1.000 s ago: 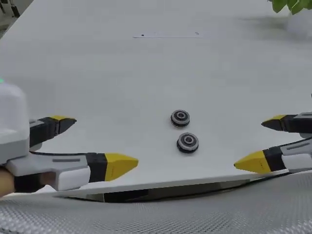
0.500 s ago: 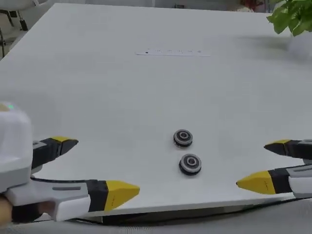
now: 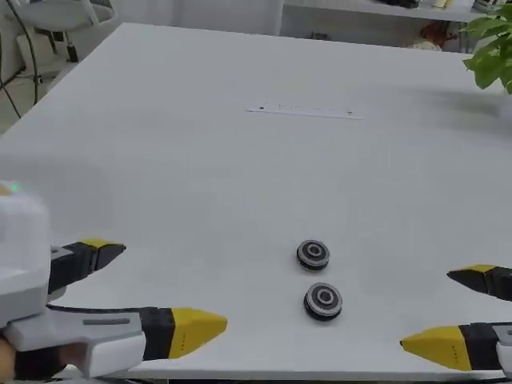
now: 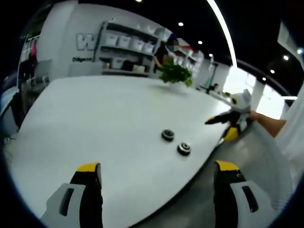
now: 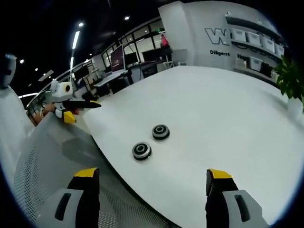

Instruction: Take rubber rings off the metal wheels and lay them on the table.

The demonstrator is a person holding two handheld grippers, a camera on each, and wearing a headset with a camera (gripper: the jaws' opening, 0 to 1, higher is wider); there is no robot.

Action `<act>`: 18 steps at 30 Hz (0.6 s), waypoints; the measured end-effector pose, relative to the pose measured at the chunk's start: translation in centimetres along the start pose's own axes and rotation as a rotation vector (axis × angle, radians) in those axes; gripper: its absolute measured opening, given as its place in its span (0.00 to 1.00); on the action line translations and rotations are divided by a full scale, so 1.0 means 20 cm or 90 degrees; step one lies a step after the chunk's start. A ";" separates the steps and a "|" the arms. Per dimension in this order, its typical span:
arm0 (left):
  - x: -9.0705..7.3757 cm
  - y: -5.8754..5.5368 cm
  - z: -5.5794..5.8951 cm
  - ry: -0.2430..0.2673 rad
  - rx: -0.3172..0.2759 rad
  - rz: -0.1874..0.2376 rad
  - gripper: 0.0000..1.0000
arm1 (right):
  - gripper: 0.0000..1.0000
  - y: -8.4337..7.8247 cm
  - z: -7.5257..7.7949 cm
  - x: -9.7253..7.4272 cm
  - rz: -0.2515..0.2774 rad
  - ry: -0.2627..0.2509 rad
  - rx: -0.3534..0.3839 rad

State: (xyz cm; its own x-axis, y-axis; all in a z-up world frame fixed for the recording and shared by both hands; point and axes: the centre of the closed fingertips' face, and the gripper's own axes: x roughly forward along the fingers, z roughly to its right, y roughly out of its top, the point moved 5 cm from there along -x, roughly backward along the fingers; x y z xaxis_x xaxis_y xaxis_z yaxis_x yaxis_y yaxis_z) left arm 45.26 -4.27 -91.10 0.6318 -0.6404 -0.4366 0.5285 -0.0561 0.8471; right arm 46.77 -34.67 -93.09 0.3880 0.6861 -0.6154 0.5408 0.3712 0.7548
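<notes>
Rubber rings (image 3: 323,316): the dark outer band on each wheel. Both look seated and none lies loose on the table (image 3: 200,160). My read of the step is approach to the first wheel, with no stripping started.

Table: plain white top, with the wheels near its front edge. A potted plant (image 3: 492,48) sits far beyond the right jaw tips, out of the way.

Left gripper (image 3: 175,286): jaws spread wide with nothing between them, hovering at the front edge. In the left gripper view both wheels sit ahead of the tips, roughly on the centreline between the jaws and well apart from them.

Right gripper (image 3: 425,308): jaws also wide and empty. In the right gripper view the wheels lie ahead between the jaws, slightly toward the left-hand one in that view.

Wheels: far wheel (image 3: 313,254) and near wheel (image 3: 323,302) lie flat on their faces, just beside each other, not touching. Both are in the gap between the two grippers' tips.

Next move, my call: take the near wheel first.
- One gripper closes down on the wheel body to pin it.
- The other comes in low, takes a narrow bite on the ring edge only, then peels it off.
- Both need to narrow a lot from the current spread.
- Risks: the wheel skating on the smooth top, or bumping its neighbour.
</notes>
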 end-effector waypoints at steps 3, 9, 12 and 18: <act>0.00 0.00 0.00 0.002 -0.002 -0.002 1.00 | 0.94 -0.02 -0.01 0.01 -0.016 0.011 -0.003; 0.01 -0.02 0.01 0.008 0.028 -0.031 1.00 | 0.94 -0.02 -0.01 0.00 -0.019 0.011 -0.016; 0.01 -0.02 0.01 0.011 0.037 -0.037 1.00 | 0.93 -0.01 0.00 0.00 -0.009 0.007 -0.022; 0.02 -0.03 0.02 0.000 0.052 -0.052 0.99 | 0.90 0.03 0.03 -0.03 0.030 -0.019 -0.023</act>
State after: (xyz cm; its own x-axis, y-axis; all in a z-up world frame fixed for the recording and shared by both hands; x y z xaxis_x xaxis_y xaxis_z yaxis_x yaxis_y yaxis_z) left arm 44.93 -4.77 -91.68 0.5884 -0.6307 -0.5059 0.5310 -0.1704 0.8301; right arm 47.33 -35.18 -92.41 0.4342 0.6847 -0.5854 0.4942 0.3623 0.7903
